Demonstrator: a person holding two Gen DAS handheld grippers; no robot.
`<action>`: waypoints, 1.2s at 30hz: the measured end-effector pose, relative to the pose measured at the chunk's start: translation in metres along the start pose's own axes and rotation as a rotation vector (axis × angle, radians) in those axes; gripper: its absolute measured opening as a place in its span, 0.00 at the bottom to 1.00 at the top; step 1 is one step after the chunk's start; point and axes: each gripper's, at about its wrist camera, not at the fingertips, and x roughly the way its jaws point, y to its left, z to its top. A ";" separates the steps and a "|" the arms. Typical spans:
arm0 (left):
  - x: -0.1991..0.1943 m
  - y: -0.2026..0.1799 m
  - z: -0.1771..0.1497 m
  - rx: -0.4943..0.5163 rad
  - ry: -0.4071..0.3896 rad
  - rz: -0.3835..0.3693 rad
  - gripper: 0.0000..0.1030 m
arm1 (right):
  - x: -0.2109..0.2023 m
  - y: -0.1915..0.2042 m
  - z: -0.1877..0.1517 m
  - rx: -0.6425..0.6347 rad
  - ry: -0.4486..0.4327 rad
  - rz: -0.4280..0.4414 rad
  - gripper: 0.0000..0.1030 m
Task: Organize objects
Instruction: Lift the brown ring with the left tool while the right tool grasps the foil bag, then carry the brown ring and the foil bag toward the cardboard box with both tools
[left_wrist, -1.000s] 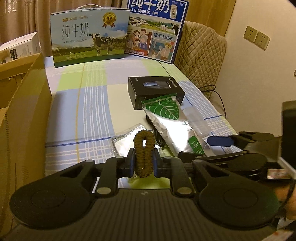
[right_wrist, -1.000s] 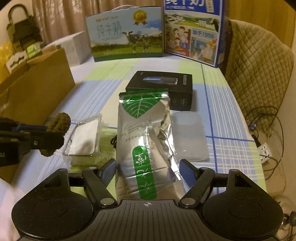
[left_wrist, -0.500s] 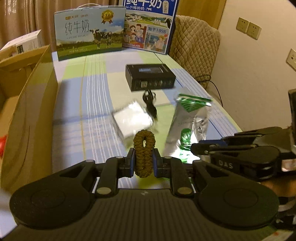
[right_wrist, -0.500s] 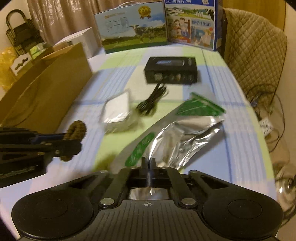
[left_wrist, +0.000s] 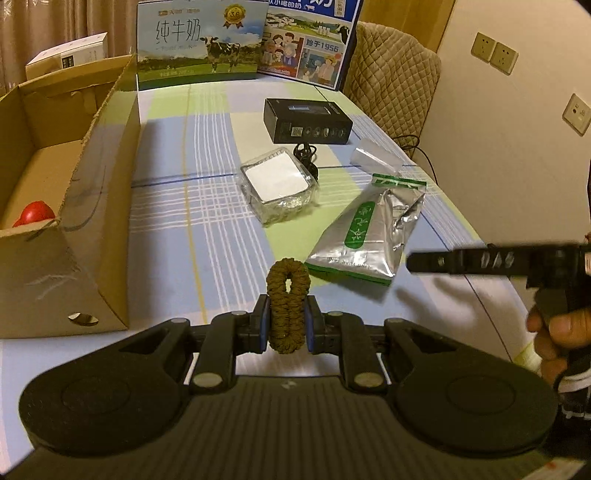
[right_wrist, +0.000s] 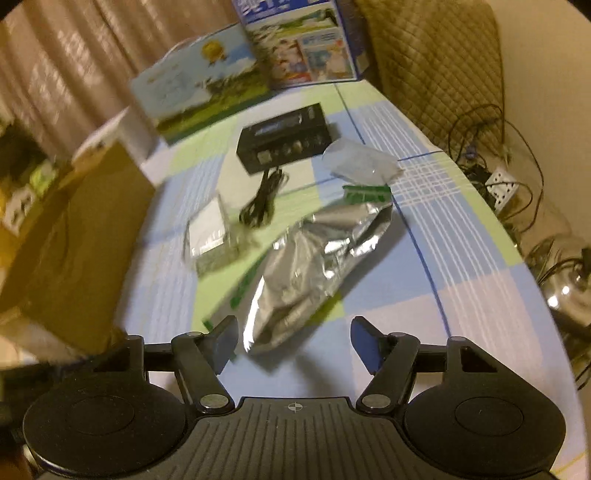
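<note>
A brown braided cord loop (left_wrist: 288, 291) stands upright between the pads of my left gripper (left_wrist: 287, 325), which is shut on it, just right of the open cardboard box (left_wrist: 103, 192). A silver foil pouch with green print (left_wrist: 369, 229) lies slanted on the checked tablecloth. In the right wrist view the pouch (right_wrist: 317, 266) rests just beyond my right gripper (right_wrist: 295, 334), whose jaws are opening; its near end lies by the left finger, and no pad presses on it. From the left wrist view the right gripper (left_wrist: 480, 256) shows side-on, held by a hand (left_wrist: 554, 332).
The box holds a red thing (left_wrist: 35, 212). On the cloth lie a clear-wrapped white packet (left_wrist: 277, 181), a black cable (left_wrist: 306, 155), a black box (left_wrist: 306, 120) and a clear plastic piece (left_wrist: 373, 157). Two milk cartons (left_wrist: 199, 40) stand at the far edge beside a quilted chair (left_wrist: 391, 77).
The right gripper, shut on the pouch's end half a second ago, now stands open and rolled, with the pouch lying nearer on the table. My left gripper has carried the loop leftward, closer to the box.
</note>
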 end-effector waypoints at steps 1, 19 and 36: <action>-0.001 0.000 0.001 0.001 -0.005 0.000 0.14 | 0.004 0.002 0.004 0.015 -0.003 -0.002 0.64; 0.015 0.013 0.001 -0.016 0.005 -0.014 0.14 | 0.076 0.026 0.036 -0.057 0.031 -0.123 0.45; -0.013 0.019 -0.026 -0.014 0.015 -0.004 0.14 | 0.010 0.037 -0.035 -0.291 0.178 -0.058 0.74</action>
